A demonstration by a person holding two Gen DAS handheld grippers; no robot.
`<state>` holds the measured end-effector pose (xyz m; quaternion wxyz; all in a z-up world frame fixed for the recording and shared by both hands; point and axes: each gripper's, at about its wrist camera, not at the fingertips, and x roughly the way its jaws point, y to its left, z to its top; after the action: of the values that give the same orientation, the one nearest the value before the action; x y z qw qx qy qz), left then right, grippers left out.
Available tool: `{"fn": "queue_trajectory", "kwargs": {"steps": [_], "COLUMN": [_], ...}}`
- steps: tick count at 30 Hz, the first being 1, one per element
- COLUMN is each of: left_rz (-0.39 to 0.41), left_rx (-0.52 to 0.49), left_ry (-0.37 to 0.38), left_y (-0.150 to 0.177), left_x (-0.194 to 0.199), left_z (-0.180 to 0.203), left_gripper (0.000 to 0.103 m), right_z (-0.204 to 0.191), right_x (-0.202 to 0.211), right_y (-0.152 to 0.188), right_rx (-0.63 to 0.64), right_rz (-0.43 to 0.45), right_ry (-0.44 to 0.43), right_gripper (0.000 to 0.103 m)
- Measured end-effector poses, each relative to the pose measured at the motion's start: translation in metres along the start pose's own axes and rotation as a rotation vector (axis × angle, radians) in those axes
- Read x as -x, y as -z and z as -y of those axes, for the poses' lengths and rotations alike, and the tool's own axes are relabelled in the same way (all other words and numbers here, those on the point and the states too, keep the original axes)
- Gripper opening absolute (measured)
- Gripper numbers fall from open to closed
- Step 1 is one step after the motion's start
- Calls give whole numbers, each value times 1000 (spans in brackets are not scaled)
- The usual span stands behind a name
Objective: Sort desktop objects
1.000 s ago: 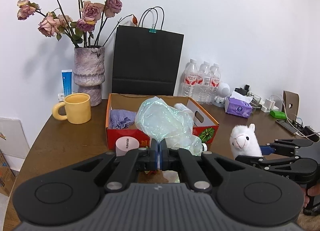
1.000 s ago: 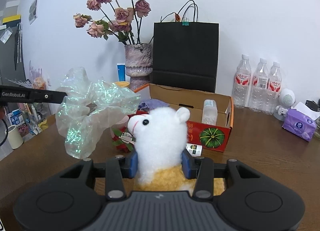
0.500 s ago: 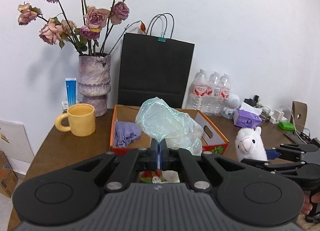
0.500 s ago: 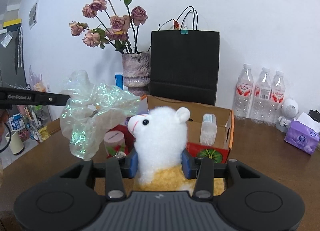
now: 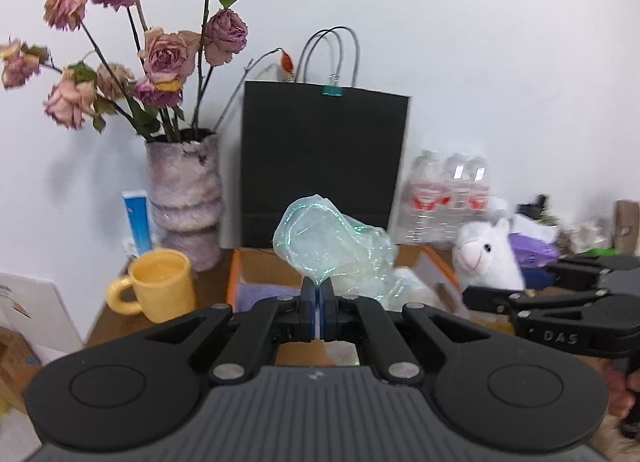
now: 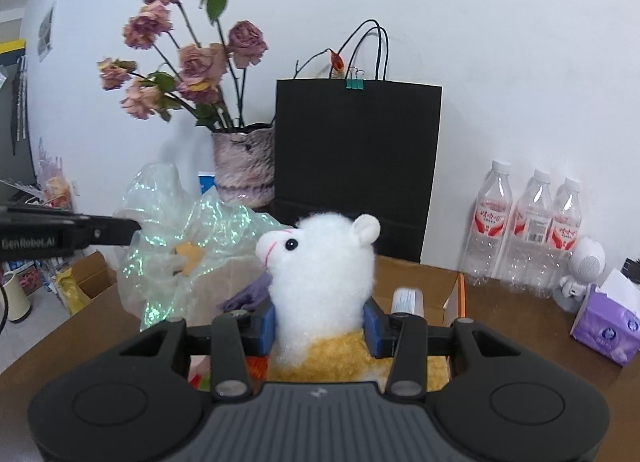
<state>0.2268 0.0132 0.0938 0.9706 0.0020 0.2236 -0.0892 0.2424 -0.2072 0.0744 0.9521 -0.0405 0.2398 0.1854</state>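
My left gripper (image 5: 319,304) is shut on a crumpled iridescent plastic bag (image 5: 336,250) and holds it up over the open orange cardboard box (image 5: 233,282). The bag also shows at the left of the right wrist view (image 6: 188,246). My right gripper (image 6: 320,326) is shut on a white plush alpaca with a yellow body (image 6: 320,270), held above the box's near side (image 6: 452,294). The alpaca also shows at the right of the left wrist view (image 5: 486,258). In the box lie a purple cloth (image 5: 260,296) and a white bottle (image 6: 408,300).
A yellow mug (image 5: 158,284), a vase of dried roses (image 5: 184,189) and a blue tube (image 5: 136,221) stand left of the box. A black paper bag (image 5: 322,165) stands behind it. Water bottles (image 6: 528,229), a purple tissue pack (image 6: 606,326) and a white speaker (image 6: 586,262) are at the right.
Both grippers have moved forward and up toward the box with their loads. The bag and the alpaca now hang over the box instead of in front of it.
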Motion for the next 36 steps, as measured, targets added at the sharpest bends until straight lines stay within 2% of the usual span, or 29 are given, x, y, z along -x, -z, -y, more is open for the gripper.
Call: {"fn": "queue_trajectory", "kwargs": {"steps": [5,11,19,27,36], "left_rz": [-21,-91,-141,-205,-256], "left_rx": [-1,11,-29,-48,-37], "left_ry": [-35,-72,-115,-154,-172], "left_y": [-13,-25,-17,-3,4], "left_x": [-38,-96,-159,-204,-225], "left_z": [-1,-6,-2,-5,-10], "left_gripper": [2,2,2,3,4], "right_z": [5,7,11,7,12], "right_x": [-43,-106,-184,-221,-240], "right_y": [-16,-31,-27,-18,-1], "right_rx": [-16,-19,-45,-25,-40], "right_rz": [-64,-142,-217,-267,-307], "right_ry": [10,40,80,119,115], "right_gripper": [41,41,41,41,42]}}
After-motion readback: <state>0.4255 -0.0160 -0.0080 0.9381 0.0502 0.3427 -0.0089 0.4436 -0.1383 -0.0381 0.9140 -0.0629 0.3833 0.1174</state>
